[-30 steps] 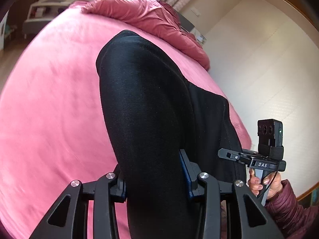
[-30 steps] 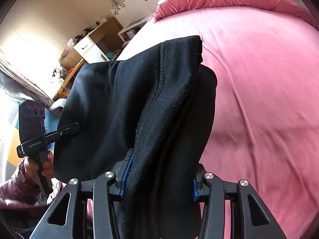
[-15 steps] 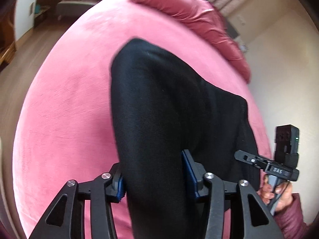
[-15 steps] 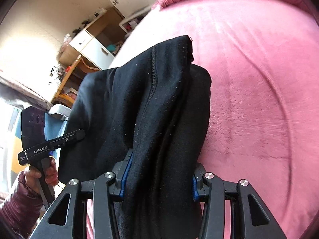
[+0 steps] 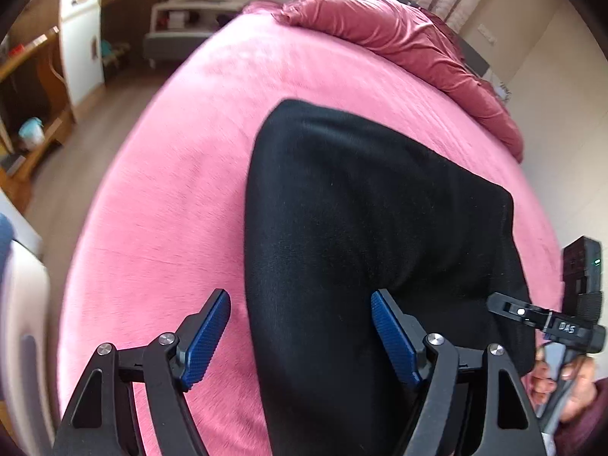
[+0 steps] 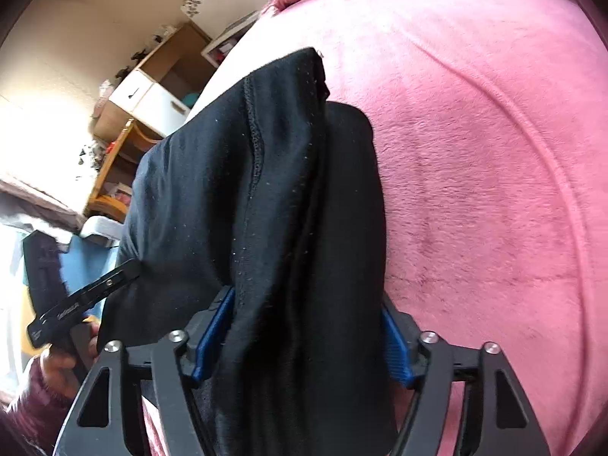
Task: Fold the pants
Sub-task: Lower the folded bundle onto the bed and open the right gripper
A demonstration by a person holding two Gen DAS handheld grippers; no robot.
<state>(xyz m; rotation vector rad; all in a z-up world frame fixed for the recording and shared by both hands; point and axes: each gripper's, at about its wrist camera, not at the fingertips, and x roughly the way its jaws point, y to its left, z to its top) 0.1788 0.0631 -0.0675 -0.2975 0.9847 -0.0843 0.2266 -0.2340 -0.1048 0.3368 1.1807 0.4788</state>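
Note:
Black pants point(image 5: 361, 209), folded into a thick band, lie on the pink bed cover point(image 5: 171, 190). My left gripper point(image 5: 300, 300) straddles the near end, and its jaws are opening. Its left pad point(image 5: 207, 338) stands clear of the cloth with pink cover showing in the gap, and the right pad point(image 5: 395, 338) sits at the cloth's edge. In the right wrist view the pants point(image 6: 266, 171) show a stitched seam and fill the space between the jaws of my right gripper point(image 6: 306, 300). Those jaws are opening too, their blue pads point(image 6: 212, 326) beside the cloth rather than squeezing it.
A crumpled pink duvet point(image 5: 399, 38) is heaped at the far end of the bed. Wooden shelves and a white cabinet point(image 6: 152, 102) stand left of the bed beyond its edge. A person's hand point(image 5: 547, 380) in a maroon sleeve grips the other tool's handle.
Both pairs of jaws have widened. The left gripper's left pad has come off the cloth. The pants have sunk onto the bed cover and both views have swung left.

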